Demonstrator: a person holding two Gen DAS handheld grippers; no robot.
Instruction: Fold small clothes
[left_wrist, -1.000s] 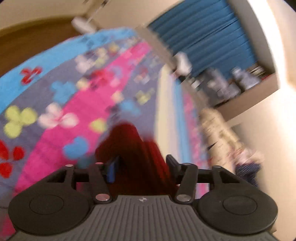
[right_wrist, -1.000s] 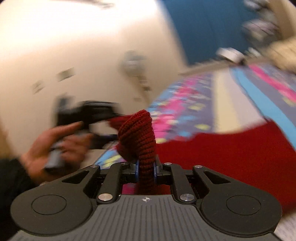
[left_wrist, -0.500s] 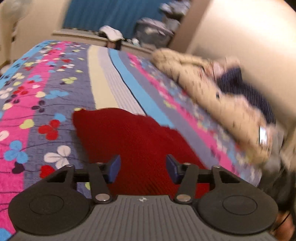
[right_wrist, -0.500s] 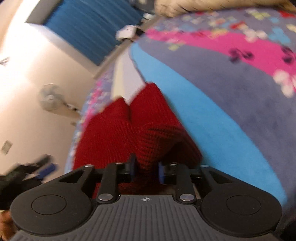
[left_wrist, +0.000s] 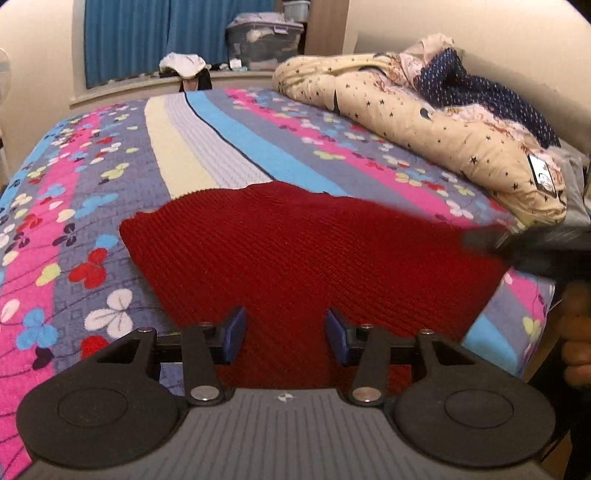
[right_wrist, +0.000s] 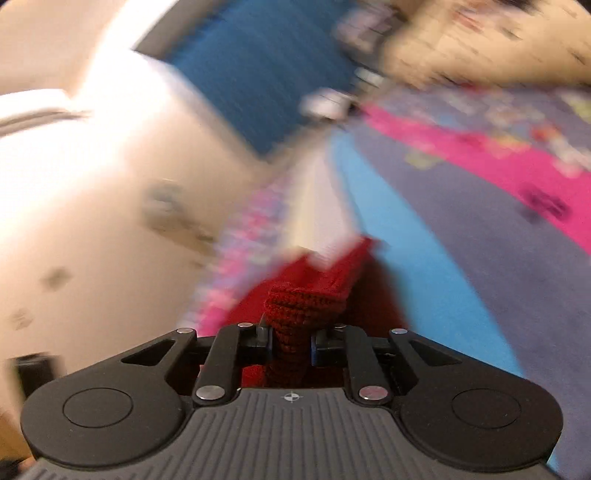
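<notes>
Red knit flat on bedspread; right gripper clamps corner, left gripper apart, closing.

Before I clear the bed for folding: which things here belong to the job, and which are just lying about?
In the job:
- red knitted garment, spread on the bedspread
- right gripper, shut on a bunch of it
- left gripper, open above it

Lying about:
- star-print quilt
- navy dotted cloth
- storage box
</notes>
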